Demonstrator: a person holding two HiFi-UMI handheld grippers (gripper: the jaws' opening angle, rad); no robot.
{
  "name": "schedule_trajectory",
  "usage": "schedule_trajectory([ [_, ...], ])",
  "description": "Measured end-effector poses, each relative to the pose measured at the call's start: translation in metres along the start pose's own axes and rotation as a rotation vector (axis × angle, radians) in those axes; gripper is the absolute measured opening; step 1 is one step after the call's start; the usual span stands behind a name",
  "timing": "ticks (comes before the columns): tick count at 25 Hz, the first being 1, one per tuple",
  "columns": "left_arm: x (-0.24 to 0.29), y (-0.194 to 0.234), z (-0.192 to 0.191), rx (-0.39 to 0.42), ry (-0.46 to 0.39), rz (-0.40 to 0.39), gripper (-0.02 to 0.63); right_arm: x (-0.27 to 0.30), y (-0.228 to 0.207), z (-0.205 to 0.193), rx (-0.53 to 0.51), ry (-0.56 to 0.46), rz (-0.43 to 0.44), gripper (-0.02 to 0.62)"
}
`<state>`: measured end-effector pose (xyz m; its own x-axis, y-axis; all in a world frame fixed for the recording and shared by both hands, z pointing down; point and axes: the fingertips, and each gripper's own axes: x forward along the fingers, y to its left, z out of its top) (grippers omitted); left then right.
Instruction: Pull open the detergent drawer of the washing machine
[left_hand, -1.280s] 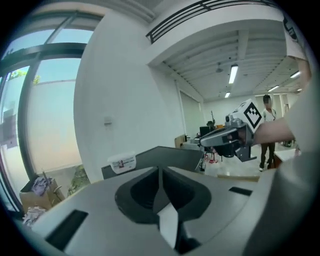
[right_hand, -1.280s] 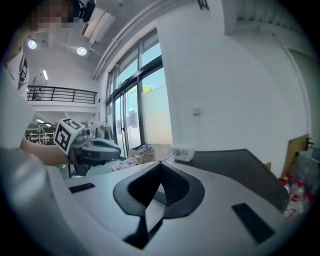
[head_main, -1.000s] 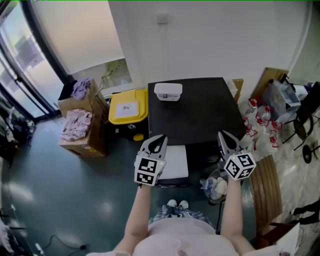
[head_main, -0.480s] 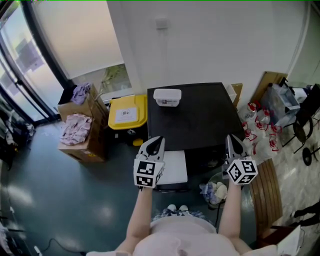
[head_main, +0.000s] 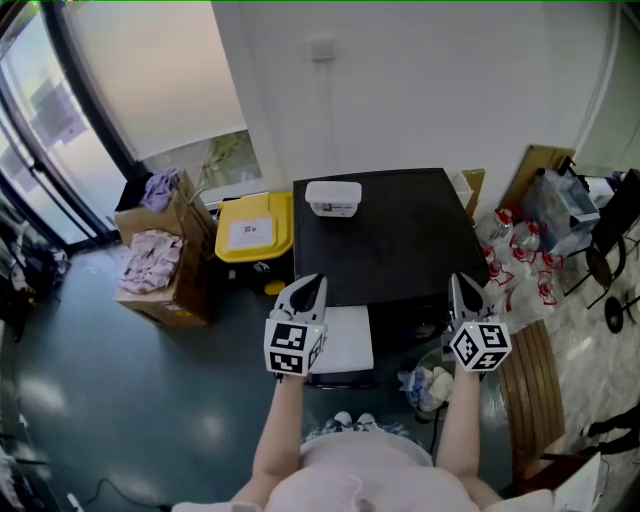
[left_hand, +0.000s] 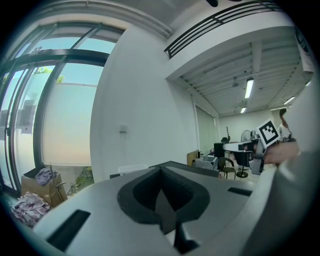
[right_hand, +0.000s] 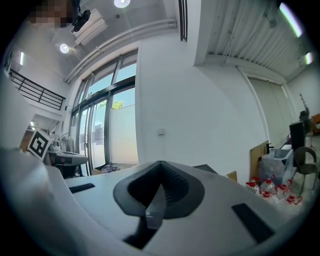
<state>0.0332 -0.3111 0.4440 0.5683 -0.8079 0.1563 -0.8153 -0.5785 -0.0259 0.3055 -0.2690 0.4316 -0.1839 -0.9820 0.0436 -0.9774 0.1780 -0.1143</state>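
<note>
The black washing machine stands against the white wall, seen from above. A white flat part juts out from its front at the left; I cannot tell whether it is the detergent drawer. My left gripper hovers over that white part's left edge, shut and empty. My right gripper hangs by the machine's front right corner, also shut with nothing in it. In the left gripper view the closed jaws point level at the wall, as do those in the right gripper view.
A white lidded box sits on the machine's top at the back left. A yellow bin and cardboard boxes with clothes stand to the left. Bottles and a wooden bench are at the right; a bag lies on the floor.
My right gripper has drifted a little to the right, off the machine's front corner. The left gripper has hardly moved. The view itself has shifted slightly.
</note>
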Motion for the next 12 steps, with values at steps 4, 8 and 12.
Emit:
schedule_trajectory([
  [4, 0.0016, -0.0009, 0.0006, -0.001, 0.004, -0.005, 0.025, 0.0007, -0.001, 0.0012, -0.004, 0.004, -0.003, 0.014],
  [8, 0.0017, -0.0022, -0.0044, 0.007, 0.009, -0.007, 0.025, 0.0006, -0.0003, -0.0019, -0.011, 0.011, -0.002, 0.014],
  [12, 0.0024, -0.0036, -0.004, 0.008, 0.014, -0.012, 0.025, 0.0011, -0.0006, -0.0014, -0.019, 0.015, 0.0, 0.014],
])
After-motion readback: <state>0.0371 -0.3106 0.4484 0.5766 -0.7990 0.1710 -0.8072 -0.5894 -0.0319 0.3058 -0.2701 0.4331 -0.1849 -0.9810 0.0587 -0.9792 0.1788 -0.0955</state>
